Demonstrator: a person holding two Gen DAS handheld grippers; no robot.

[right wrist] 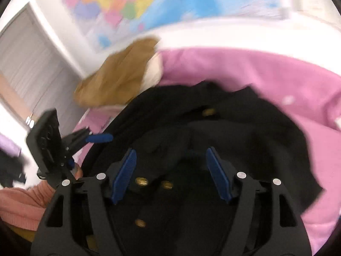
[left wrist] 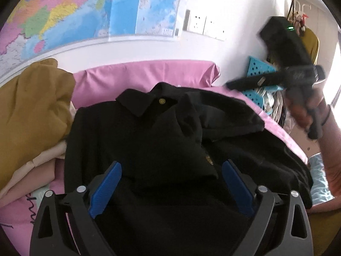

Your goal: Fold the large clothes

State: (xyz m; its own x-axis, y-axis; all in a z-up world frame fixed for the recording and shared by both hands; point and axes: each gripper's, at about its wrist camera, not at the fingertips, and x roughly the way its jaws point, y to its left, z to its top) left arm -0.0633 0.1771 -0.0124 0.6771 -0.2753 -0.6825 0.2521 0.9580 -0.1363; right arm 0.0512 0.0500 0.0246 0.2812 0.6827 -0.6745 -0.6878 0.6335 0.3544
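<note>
Two hand-held grippers angled down over black coat [left wrist: 149,132], left hand-held gripper [left wrist: 171,183] agape, right hand-held gripper [right wrist: 171,175] agape

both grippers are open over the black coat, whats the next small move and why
Probably lower the right gripper and pinch the rumpled sleeve lying across the black coat. Both grippers, including the left gripper, look open and empty, and that side is not yet flat.
</note>
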